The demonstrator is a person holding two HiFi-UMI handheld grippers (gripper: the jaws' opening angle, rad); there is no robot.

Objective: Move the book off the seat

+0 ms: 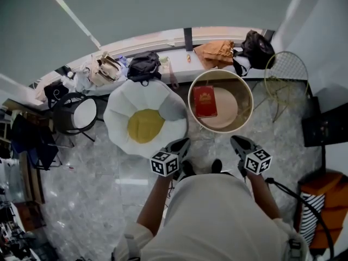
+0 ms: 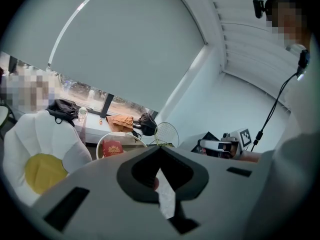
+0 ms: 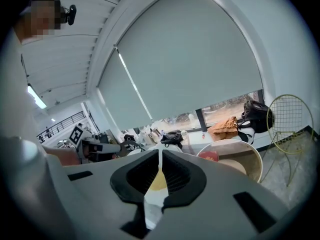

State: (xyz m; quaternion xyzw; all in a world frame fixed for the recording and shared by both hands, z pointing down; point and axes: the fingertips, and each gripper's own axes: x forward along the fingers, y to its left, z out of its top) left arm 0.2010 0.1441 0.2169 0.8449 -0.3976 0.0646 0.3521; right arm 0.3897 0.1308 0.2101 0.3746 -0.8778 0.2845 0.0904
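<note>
- I cannot read the print on the book's cover, and the person's torso (image 1: pixel 217 222) blocks my view of the floor beneath both claws.
- Left gripper (image 1: pixel 182 143) and right gripper (image 1: pixel 237 141) each have their jaws pressed together on nothing. Both are near the body, short of the seat.
- An egg-shaped cushion chair (image 1: pixel 144 125) sits just left of the seat, and a wire chair (image 1: pixel 286 75) is to its right.
- The sill behind holds a black bag (image 1: pixel 144 65) and an orange-brown bag (image 1: pixel 216 53).
- The round seat (image 1: pixel 250 103) has a raised rim. The red book (image 1: pixel 205 101) lies flat in its left half.
</note>
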